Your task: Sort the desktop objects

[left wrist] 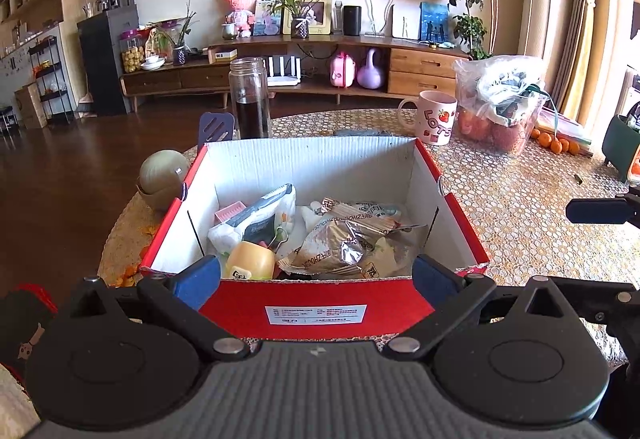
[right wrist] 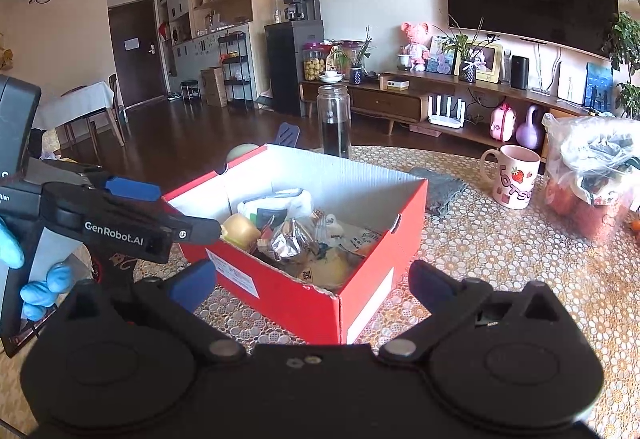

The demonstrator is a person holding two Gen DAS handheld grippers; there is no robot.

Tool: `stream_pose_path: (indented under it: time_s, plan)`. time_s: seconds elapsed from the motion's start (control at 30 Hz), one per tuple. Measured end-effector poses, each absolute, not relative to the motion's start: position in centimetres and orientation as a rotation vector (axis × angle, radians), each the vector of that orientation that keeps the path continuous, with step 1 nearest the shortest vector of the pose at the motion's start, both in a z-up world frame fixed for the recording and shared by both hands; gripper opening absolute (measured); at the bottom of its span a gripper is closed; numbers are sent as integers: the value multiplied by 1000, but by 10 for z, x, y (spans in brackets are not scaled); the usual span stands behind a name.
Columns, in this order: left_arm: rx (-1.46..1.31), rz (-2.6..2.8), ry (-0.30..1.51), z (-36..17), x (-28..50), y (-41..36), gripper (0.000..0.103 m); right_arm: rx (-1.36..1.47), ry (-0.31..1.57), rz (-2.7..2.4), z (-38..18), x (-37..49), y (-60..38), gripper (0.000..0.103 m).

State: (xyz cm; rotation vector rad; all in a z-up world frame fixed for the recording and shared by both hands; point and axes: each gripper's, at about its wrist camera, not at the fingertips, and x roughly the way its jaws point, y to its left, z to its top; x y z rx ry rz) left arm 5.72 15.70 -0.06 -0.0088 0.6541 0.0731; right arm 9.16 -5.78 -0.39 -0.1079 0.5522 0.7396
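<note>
Your left gripper (left wrist: 316, 271) hangs at the bottom centre of its frame with its tongs spread and nothing between them, right at the near rim of the red box (left wrist: 312, 309). Your right gripper (right wrist: 312, 285) is likewise spread and empty, low in its frame before the box's near corner.

The box already holds a heap: a yellow capsule (left wrist: 250, 259), foil snack packets (left wrist: 340, 247) and a white pouch (left wrist: 260, 215). On the lace tablecloth (left wrist: 520, 207) around it stand a pink mug (left wrist: 434, 117), a glass jar (left wrist: 250, 99) and a bag of fruit (left wrist: 500, 107) toward the upper right.

This fits either unloading or a nearly finished fill, so confirm which before committing. Either way, keep your tongs wide over the rim and pinch one item only.
</note>
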Motion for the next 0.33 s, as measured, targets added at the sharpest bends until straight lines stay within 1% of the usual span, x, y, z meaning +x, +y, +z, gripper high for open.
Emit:
stream_pose_path:
  time_s: [0.33]
  plan:
    - [6, 81, 660, -1, 55, 145, 103, -83, 548, 717, -5, 89, -74, 103]
